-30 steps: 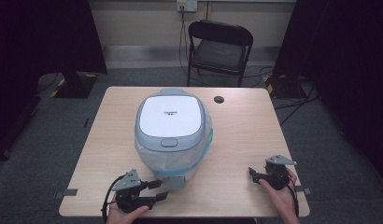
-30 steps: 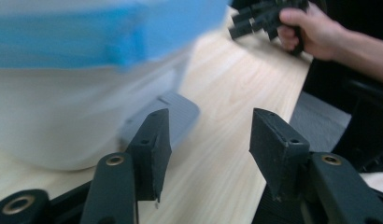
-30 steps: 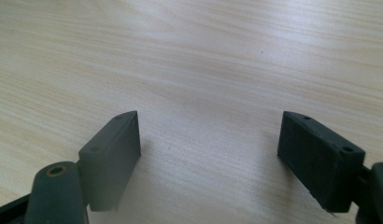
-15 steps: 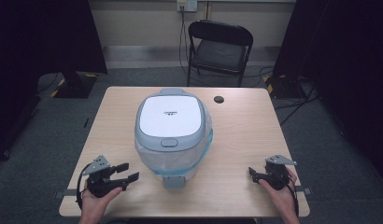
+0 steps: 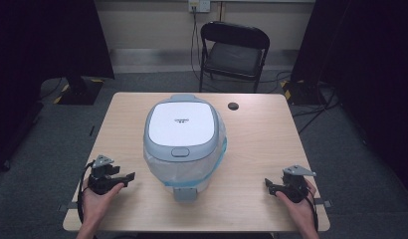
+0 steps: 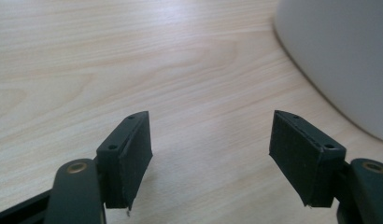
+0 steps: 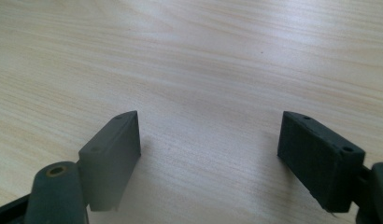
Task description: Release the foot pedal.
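**Pale wooden table, two grippers resting at its near edge**

Dark curtains ring the table (image 5: 261,149), a black chair (image 5: 234,50) behind it. Just right of the left gripper (image 5: 126,177) stands the white-lidded rice cooker (image 5: 184,144), untouched. That gripper's jaws have just been opening and stand spread with nothing between them. Far to the cooker's other side, the right gripper (image 5: 267,184) lies released too, over bare wood.

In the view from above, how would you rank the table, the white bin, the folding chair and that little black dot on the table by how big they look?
1. Table, largest.
2. White bin and folding chair: they look about alike, and the chair stands farther back, so I won't rank them.
3. Small black disc, smallest.
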The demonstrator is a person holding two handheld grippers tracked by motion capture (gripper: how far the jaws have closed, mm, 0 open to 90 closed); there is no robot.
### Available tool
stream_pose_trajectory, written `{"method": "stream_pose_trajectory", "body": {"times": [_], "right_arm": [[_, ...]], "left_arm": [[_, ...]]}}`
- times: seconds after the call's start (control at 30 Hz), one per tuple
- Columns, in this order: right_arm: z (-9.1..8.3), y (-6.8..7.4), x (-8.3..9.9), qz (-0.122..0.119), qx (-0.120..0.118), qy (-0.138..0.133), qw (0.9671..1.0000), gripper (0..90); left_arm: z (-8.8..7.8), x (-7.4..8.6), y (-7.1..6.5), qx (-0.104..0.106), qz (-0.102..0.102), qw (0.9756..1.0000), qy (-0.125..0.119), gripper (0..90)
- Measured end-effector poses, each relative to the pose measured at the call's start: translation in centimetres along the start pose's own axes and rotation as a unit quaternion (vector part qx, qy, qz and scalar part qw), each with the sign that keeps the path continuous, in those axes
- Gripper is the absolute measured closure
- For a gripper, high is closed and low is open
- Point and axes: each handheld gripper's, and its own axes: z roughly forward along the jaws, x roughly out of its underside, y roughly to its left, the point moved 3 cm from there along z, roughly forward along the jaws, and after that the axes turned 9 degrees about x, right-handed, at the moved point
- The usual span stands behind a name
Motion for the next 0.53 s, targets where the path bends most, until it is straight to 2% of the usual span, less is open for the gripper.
{"method": "stream_pose_trajectory", "body": {"times": [0.03, 0.07, 0.13, 0.23, 0.3, 0.33, 0.53], "right_arm": [[0.0, 0.0, 0.0, 0.000, 0.000, 0.000, 1.0000, 20.4], [0.0, 0.0, 0.0, 0.000, 0.000, 0.000, 1.0000, 20.4], [0.0, 0.0, 0.0, 0.000, 0.000, 0.000, 1.0000, 20.4], [0.0, 0.0, 0.0, 0.000, 0.000, 0.000, 1.0000, 20.4], [0.0, 0.0, 0.0, 0.000, 0.000, 0.000, 1.0000, 20.4], [0.0, 0.0, 0.0, 0.000, 0.000, 0.000, 1.0000, 20.4], [0.0, 0.0, 0.0, 0.000, 0.000, 0.000, 1.0000, 20.4]], "left_arm": [[0.2, 0.2, 0.2, -0.009, -0.001, 1.0000, 0.003, 28.8], [0.5, 0.6, 0.2, -0.008, -0.007, 0.9999, 0.004, 27.6], [0.9, 1.1, 0.3, -0.017, -0.006, 0.9997, 0.014, 26.7], [1.3, 1.3, -0.1, -0.028, 0.012, 0.9995, 0.006, 22.4], [1.5, 1.4, -0.1, -0.043, 0.038, 0.9983, 0.008, 22.0], [1.7, 1.5, 0.0, -0.043, 0.043, 0.9982, 0.002, 21.2], [1.8, 1.4, 0.1, -0.045, 0.041, 0.9982, 0.001, 17.7]]}}
